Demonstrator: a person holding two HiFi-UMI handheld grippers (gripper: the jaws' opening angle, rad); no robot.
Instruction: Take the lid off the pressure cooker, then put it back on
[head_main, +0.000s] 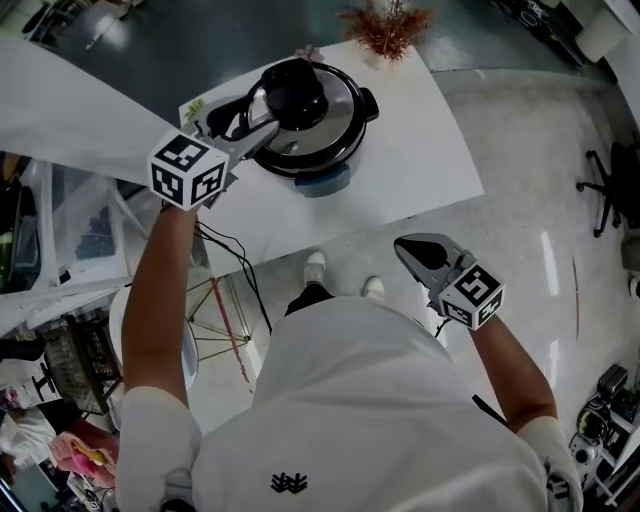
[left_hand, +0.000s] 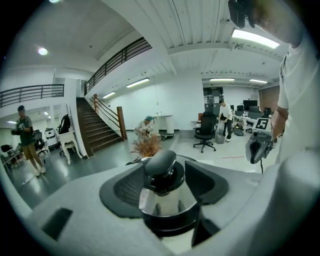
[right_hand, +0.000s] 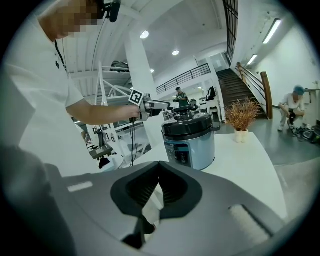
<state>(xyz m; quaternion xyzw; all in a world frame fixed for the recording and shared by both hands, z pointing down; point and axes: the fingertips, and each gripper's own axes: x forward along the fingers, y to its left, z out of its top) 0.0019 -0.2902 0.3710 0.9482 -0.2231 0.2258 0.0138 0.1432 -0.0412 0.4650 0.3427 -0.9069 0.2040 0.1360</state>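
White rectangular table in upper centre of frame, standing on glossy grey floor, round black-and-steel pressure cooker towards its left end, small pot of rust-brown dried plant at top edge.

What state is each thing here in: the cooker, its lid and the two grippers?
pressure cooker: upright on the table, closed.
lid: seated on the cooker.
left gripper: open, jaws either side of the lid's knob.
right gripper: shut, empty, held off the table.
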